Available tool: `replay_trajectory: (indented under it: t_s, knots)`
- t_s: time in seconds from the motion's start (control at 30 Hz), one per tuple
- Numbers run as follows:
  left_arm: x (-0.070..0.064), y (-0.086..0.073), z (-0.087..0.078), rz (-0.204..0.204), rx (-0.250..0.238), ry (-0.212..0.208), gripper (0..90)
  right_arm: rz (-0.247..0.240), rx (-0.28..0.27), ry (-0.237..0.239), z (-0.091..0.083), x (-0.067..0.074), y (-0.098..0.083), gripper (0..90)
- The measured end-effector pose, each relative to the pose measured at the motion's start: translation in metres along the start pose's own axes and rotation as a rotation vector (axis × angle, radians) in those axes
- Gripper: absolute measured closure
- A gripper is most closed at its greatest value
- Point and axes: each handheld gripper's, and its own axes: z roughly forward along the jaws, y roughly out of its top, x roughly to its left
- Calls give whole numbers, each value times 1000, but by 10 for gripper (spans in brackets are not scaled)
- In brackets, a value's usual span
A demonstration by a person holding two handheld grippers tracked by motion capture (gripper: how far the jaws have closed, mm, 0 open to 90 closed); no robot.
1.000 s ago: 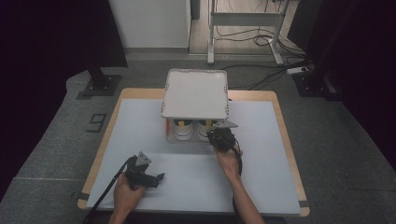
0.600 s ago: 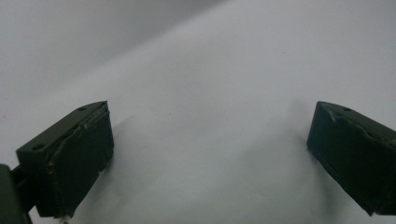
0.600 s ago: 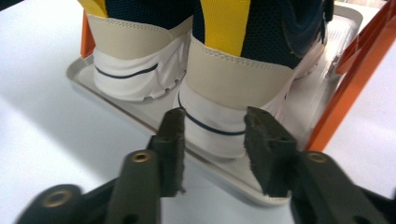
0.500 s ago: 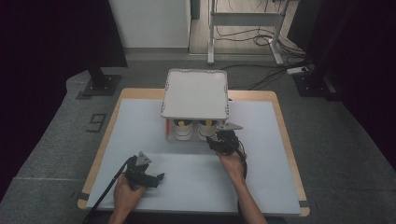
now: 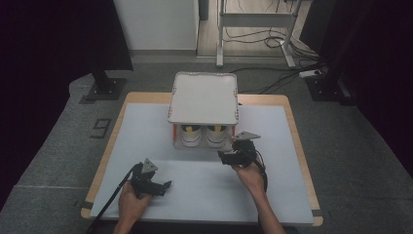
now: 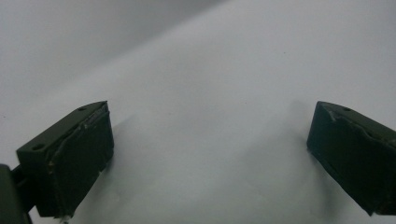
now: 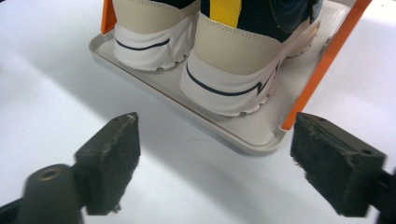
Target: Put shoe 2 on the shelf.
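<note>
A two-tier rack with a grey top tray (image 5: 203, 97) and orange posts (image 7: 327, 60) stands at the table's far middle. A pair of beige, white and navy shoes (image 5: 203, 135) sits heels-out on its lower tray (image 7: 243, 135). My right gripper (image 5: 229, 154) hovers just in front of the rack's right front corner. In the right gripper view its jaws (image 7: 215, 135) have just been opening and stand wide apart with nothing between them, facing the nearer shoe heel (image 7: 233, 60). My left gripper (image 5: 164, 186) rests open near the front left, over bare white table (image 6: 210, 121).
The white table top (image 5: 204, 195) has a wooden border (image 5: 298, 146). A person's hands and forearms come in from the bottom edge. Beyond the table, a dark stand (image 5: 104, 87) and a metal frame with cables (image 5: 253, 29) are on the floor.
My right gripper has drawn back from the rack toward the near side and slightly right, and its jaws have opened. The left gripper has stayed in place.
</note>
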Motion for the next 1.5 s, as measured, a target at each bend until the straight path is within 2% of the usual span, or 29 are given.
replay_trajectory:
  t_s: [0.23,0.53,0.97,1.23,1.5]
  knots:
    - [0,0,0,0,0,0,5,-31,12,-5,-17,0,-2,120]
    - [0,0,0,2,2,-1,5,-70,42,-19,-33,-4,-12,24]
    - [0,0,0,-3,-2,0,5,-84,33,-46,-74,-14,-29,0]
    - [0,0,0,-4,-2,-1,4,-66,35,-87,-99,-30,-48,0]
    - [0,0,0,-2,0,-1,4,-47,66,-121,-100,-44,-77,0]
